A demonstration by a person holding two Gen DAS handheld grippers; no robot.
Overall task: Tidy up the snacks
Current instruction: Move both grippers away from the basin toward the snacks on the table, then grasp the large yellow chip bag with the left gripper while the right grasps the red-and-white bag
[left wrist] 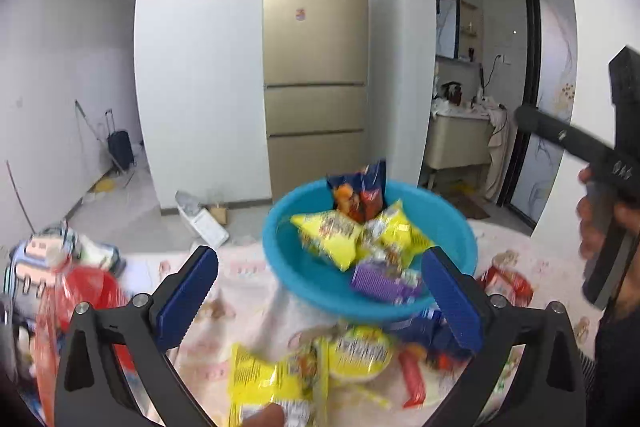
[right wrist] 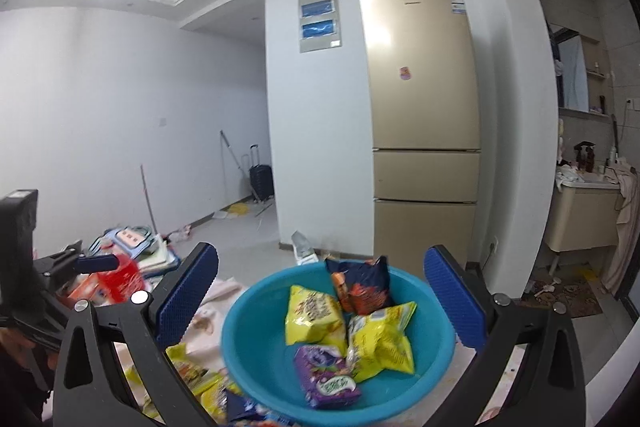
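A blue plastic basin (left wrist: 452, 227) (right wrist: 256, 311) stands on a patterned tablecloth and holds two yellow snack bags (right wrist: 314, 315), a dark blue and orange bag (right wrist: 362, 285) and a purple packet (right wrist: 326, 381). My left gripper (left wrist: 320, 297) is open, its blue pads either side of the basin's near rim, nothing between them. Below it lie loose snacks: a yellow packet (left wrist: 264, 383), a round yellow-lidded cup (left wrist: 362, 351), a red stick pack (left wrist: 414, 379). My right gripper (right wrist: 322, 297) is open above the basin, holding nothing. The other gripper shows at each view's edge.
A red bag and pastel boxes (left wrist: 68, 267) pile up at the table's left end. A gold fridge (left wrist: 316, 59) stands against the white wall beyond. A hand (left wrist: 596, 223) grips the right tool's handle. A doorway at right opens onto a washbasin cabinet (left wrist: 460, 139).
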